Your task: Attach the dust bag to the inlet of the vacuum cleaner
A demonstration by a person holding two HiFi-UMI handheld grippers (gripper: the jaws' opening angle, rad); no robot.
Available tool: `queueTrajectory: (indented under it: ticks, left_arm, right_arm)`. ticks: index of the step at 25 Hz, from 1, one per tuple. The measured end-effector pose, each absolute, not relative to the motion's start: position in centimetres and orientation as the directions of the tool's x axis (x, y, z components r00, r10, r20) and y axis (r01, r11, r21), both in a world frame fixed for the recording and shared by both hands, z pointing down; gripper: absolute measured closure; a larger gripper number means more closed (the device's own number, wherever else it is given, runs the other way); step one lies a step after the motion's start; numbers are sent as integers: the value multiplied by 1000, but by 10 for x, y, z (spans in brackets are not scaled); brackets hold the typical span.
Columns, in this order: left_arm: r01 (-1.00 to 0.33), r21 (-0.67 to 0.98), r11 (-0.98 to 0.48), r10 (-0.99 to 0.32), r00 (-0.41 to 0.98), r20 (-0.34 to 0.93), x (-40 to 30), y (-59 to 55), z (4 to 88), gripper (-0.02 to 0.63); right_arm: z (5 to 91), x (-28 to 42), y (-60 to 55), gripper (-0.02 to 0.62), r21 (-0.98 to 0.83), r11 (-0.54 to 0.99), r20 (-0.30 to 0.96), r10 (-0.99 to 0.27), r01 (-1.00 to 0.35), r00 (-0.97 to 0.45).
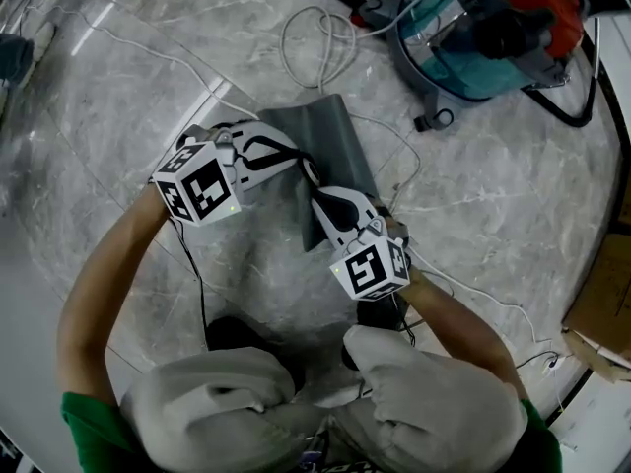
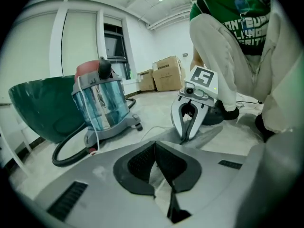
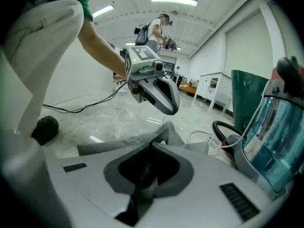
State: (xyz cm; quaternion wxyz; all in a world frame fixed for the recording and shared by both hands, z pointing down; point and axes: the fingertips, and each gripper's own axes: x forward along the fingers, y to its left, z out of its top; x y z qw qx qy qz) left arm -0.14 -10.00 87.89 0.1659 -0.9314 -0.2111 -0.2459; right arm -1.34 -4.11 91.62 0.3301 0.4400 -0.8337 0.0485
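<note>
A flat grey dust bag (image 1: 333, 131) lies on the marble floor in front of the crouching person. My left gripper (image 1: 308, 170) comes in from the left and is shut on the bag's near left edge; its pads (image 2: 142, 163) meet in a line over pale fabric. My right gripper (image 1: 317, 203) reaches in from below, shut on the bag's near edge, with grey fabric (image 3: 118, 145) pinched between its pads (image 3: 166, 167). The two sets of jaws are close together. The vacuum cleaner (image 1: 483, 37), with a clear teal canister and a red top, stands apart at the upper right; its inlet is not visible.
A white cable (image 1: 315, 37) loops across the floor between the bag and the vacuum. A black hose (image 1: 582, 101) curls around the vacuum. A dark-green tub (image 2: 38, 108) stands beside the vacuum. Cardboard (image 1: 603, 294) lies at the right edge. Another person stands far off (image 3: 156, 30).
</note>
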Motion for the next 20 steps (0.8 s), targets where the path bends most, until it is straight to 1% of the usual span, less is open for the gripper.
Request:
queueTrajectory:
  ticks: [2, 7, 12, 20]
  left_arm:
    - [476, -220, -851, 315, 800, 511, 14, -105, 864, 601]
    - [541, -235, -807, 359, 766, 533, 51, -104, 852, 601]
    - [566, -216, -795, 405, 762, 505, 82, -98, 830, 601]
    - [572, -192, -797, 450, 775, 443, 119, -93, 797, 601]
  right_arm:
    - [904, -4, -41, 574, 224, 624, 580, -702, -749, -412]
    - [860, 25, -38, 575, 267, 643, 541, -717, -718, -441]
    - [817, 75, -37, 580, 303, 618, 493, -753, -725, -436]
    - [788, 130, -32, 581, 320, 586, 465, -782, -744, -415]
